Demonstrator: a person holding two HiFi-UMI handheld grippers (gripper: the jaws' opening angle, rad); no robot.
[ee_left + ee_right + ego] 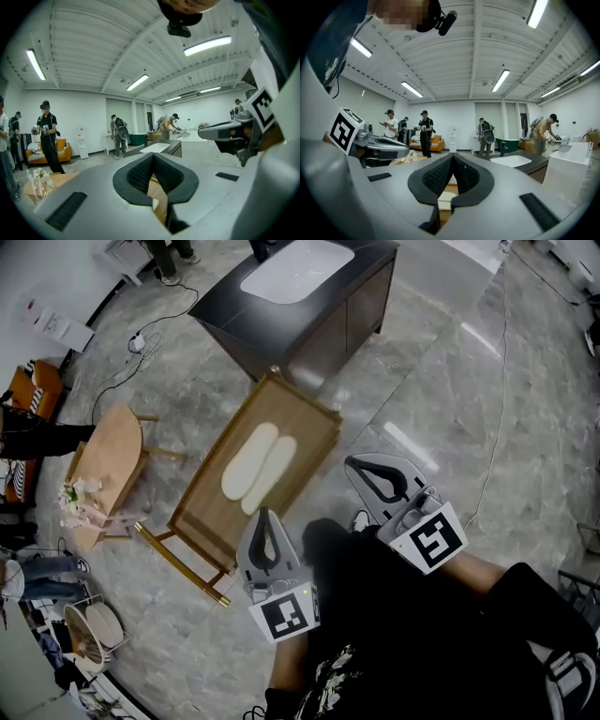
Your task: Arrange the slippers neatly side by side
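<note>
Standing off to the side watching this one. The slippers (253, 460) are lying in the middle of the wooden bench (211, 517), pale against the wood, with their long sides touching. Both long axes run the length of the bench, from its near end toward the far end by the dark cabinet (361, 296).

The left gripper (265, 521) is clenched tight on nothing, with its pads pressed together. The right gripper (361, 468) is the same, closed and empty.

What matters for whatever comes next is where the pair lies from each hand. The left gripper hangs just off the bench's near end, close to its right corner, pointing roughly along the slippers' length. They lie ahead of it and a touch to its left. The right gripper sits out past the bench's right long edge, so for it the pair is ahead and well to the left. The left hand is clearly the nearer one.

To me the pair looks nearly sorted already. The right-hand slipper sits slightly closer to the near end than its mate, so the ends aren't quite level. I'd guess a small slide along the long axis would fix that — and the jaws would have to open first for any grab.
</note>
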